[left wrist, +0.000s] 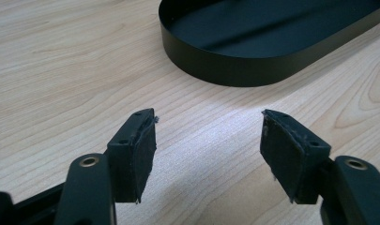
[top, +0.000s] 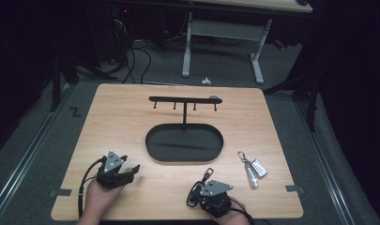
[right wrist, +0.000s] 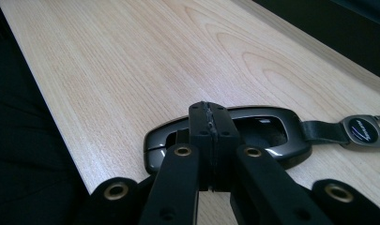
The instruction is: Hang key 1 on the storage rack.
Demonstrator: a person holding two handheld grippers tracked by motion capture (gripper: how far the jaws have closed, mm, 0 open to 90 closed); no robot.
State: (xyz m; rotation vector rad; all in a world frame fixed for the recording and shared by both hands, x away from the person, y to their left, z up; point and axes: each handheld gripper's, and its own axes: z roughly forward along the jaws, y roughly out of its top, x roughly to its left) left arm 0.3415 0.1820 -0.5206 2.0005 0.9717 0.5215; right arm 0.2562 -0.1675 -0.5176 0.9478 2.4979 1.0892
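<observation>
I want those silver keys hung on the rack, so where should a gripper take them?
Probably the body of the silver fob, pinched across its narrow sides, straight down from above. It lies flat on the table, so nothing gets under it sideways, and this leaves the ring at its far end free for a hook.

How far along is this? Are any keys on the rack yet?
Nothing looks done: the hooks and tray are bare. In hand: the right gripper, jaws closed, sits at the black key fob lying on the table; the left gripper waits open. Left, seemingly: both that fob and the silver keys.
</observation>
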